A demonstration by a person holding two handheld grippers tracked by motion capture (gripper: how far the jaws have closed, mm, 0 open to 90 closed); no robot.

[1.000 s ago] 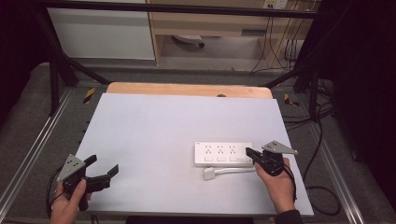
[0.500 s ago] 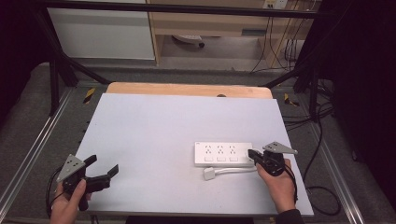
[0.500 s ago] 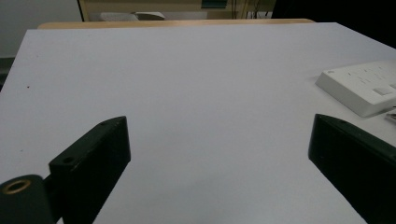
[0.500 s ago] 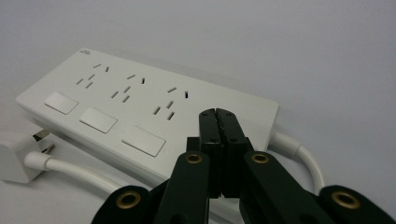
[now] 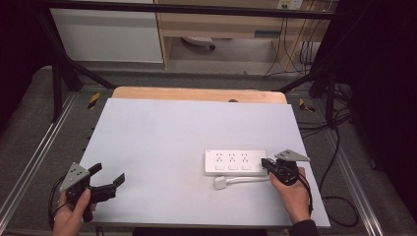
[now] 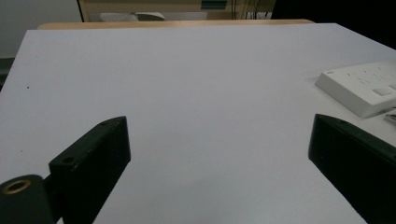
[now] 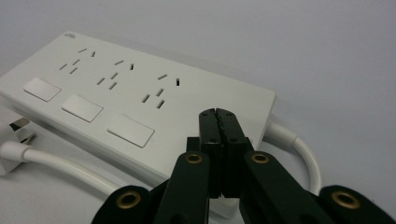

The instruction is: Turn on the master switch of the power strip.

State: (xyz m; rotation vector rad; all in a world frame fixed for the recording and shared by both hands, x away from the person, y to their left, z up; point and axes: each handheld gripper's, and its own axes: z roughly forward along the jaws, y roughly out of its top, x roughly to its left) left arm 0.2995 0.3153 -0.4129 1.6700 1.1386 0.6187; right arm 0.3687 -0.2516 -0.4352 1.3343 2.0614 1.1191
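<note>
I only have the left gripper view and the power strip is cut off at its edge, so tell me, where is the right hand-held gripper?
Observer: The right hand-held gripper is at the right end of the power strip.
Operator: Is it holding anything?
Observer: No. The right gripper view shows its jaws pressed together with nothing between them.
Operator: Where is the plug?
Observer: The plug lies on the table just in front of the strip, unplugged, and its white cable runs toward the strip's right end.

Overhead and tongs cameras share the power strip [image 5: 235,162].
</note>
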